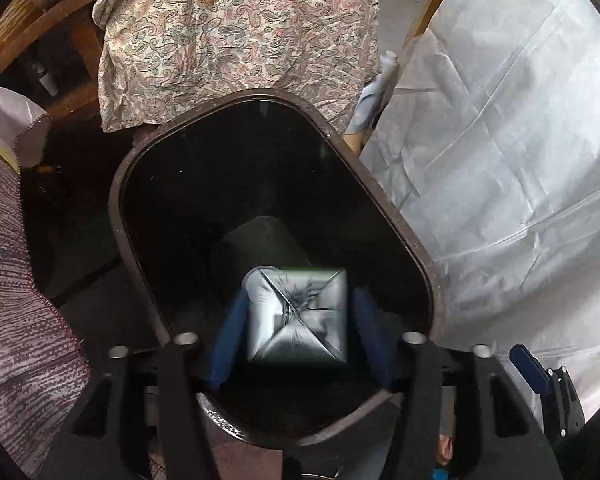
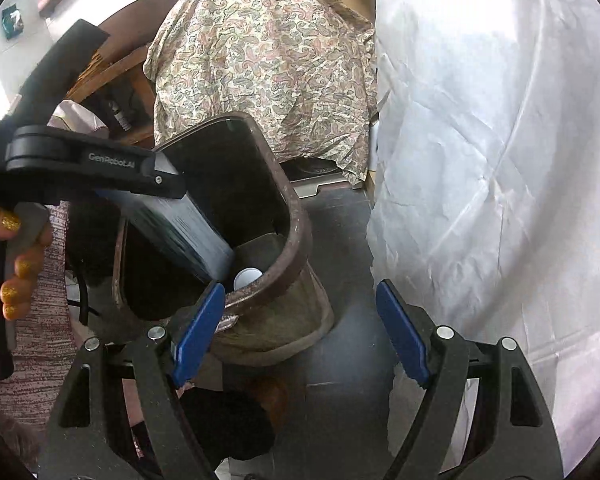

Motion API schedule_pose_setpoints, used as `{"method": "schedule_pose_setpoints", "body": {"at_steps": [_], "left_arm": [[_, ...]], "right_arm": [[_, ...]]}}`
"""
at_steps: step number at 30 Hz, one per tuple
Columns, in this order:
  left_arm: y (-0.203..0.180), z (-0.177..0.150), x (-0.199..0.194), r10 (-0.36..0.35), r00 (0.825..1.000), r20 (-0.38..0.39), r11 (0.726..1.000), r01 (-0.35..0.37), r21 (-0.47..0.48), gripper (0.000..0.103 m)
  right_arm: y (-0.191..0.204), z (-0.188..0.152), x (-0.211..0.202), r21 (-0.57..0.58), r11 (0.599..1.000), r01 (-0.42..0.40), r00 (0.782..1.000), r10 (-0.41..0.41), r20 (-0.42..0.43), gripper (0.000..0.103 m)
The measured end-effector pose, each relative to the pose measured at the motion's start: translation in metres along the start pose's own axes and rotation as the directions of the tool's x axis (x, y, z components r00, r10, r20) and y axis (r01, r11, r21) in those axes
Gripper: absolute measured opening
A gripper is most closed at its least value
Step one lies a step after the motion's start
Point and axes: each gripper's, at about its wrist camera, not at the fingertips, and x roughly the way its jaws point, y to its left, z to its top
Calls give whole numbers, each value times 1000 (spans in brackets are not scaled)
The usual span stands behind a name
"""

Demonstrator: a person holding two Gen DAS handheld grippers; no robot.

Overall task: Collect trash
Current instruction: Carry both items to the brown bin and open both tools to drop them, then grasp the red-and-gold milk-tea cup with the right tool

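A brown-rimmed waste bin stands on the floor, dark inside. My left gripper points down into its mouth. A silvery carton, blurred by motion, lies between the blue pads; the right pad stands clear of it, so the gripper is open. From the right wrist the same carton streaks down into the bin. A white round lid lies at the bin's bottom. My right gripper hangs open and empty just beside the bin, its left pad in front of the rim.
A paisley cloth drapes over furniture behind the bin. A crinkled white plastic sheet fills the right side. A hand with gold glitter nails grips the left handle. Wooden furniture stands at the far left. Dark floor lies between bin and sheet.
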Motion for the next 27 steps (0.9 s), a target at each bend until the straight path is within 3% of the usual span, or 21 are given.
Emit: {"method": "schedule_pose_setpoints", "body": {"at_steps": [2, 5, 11, 14, 18, 21, 23, 27], "left_arm": [[1, 0, -6, -2, 1000, 18, 1000, 2, -13, 81], [-1, 1, -22, -26, 998, 52, 999, 27, -23, 84], [-19, -14, -64, -18, 994, 111, 999, 14, 34, 85], [-27, -26, -96, -54, 984, 172, 997, 43, 66, 86], [-35, -38, -138, -125, 966, 225, 981, 86, 177, 89], [-41, -40, -162, -121, 963, 239, 954, 46, 298, 90], [-41, -44, -174, -110, 961, 252, 944, 22, 329, 91], [-37, -55, -191, -171, 953, 252, 941, 82, 329, 94]], "right_arm": [[-1, -1, 0, 3, 1000, 2, 1000, -2, -1, 78], [-1, -2, -1, 12, 1000, 4, 1000, -4, 2, 78], [2, 0, -8, 15, 1000, 8, 1000, -8, 28, 81], [4, 2, -7, 19, 1000, 13, 999, -13, 32, 81], [9, 2, -9, 19, 1000, 15, 999, -15, 34, 81], [14, 2, -17, 8, 1000, 18, 999, -18, 51, 81], [16, 1, -20, 4, 1000, 25, 998, -25, 59, 82], [20, 3, -24, -5, 1000, 31, 998, -30, 63, 82]]}}
